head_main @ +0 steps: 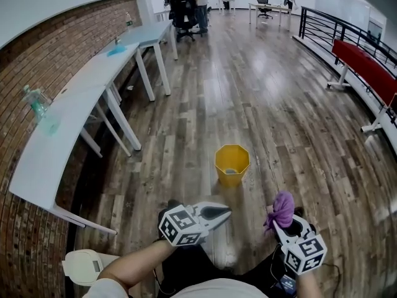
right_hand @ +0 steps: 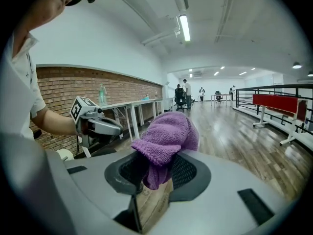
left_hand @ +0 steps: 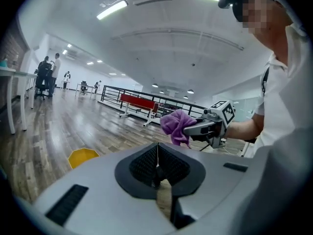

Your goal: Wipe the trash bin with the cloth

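A yellow trash bin (head_main: 232,164) stands upright on the wooden floor ahead of me, also low in the left gripper view (left_hand: 82,156). My right gripper (head_main: 276,223) is shut on a purple cloth (head_main: 282,208), which bunches up out of its jaws (right_hand: 166,140). My left gripper (head_main: 224,212) is shut with nothing between its pads (left_hand: 157,161), and it points across toward the right gripper (left_hand: 195,129) and the cloth (left_hand: 177,125). Both grippers hang near my body, well short of the bin.
A long white table (head_main: 80,104) runs along the brick wall (head_main: 37,48) on the left, with a bottle (head_main: 36,102) on it. A red bench (head_main: 366,67) and black railing (head_main: 338,30) line the right. People stand far off at the back (head_main: 186,5).
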Demonstrator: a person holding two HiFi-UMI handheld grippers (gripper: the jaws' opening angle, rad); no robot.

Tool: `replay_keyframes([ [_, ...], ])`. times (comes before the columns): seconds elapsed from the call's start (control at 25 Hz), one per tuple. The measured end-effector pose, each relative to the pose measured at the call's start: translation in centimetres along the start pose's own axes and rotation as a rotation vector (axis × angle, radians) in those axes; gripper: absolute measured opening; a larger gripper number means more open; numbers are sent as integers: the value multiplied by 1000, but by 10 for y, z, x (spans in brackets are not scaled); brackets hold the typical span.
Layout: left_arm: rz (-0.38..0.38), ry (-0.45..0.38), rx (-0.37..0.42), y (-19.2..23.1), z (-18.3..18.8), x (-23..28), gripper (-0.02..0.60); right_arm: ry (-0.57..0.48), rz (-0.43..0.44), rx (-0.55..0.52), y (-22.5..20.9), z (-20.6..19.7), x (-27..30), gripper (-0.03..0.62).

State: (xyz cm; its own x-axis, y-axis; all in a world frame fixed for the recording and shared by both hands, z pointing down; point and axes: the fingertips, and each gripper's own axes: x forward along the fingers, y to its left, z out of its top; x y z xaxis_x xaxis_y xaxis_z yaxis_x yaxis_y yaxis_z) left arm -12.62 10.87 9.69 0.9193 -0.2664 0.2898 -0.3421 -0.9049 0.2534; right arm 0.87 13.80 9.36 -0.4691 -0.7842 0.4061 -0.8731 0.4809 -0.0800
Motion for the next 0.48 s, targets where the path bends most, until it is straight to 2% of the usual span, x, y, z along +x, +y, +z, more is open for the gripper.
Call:
replay_keyframes([
  [0.28,34,-17,2,56,3,15,6,15,-32,-131,-17,23,36,117],
  [0.48,76,-36,-16,88,6,15,6,-12,-31,-162,-27,41,71,117],
])
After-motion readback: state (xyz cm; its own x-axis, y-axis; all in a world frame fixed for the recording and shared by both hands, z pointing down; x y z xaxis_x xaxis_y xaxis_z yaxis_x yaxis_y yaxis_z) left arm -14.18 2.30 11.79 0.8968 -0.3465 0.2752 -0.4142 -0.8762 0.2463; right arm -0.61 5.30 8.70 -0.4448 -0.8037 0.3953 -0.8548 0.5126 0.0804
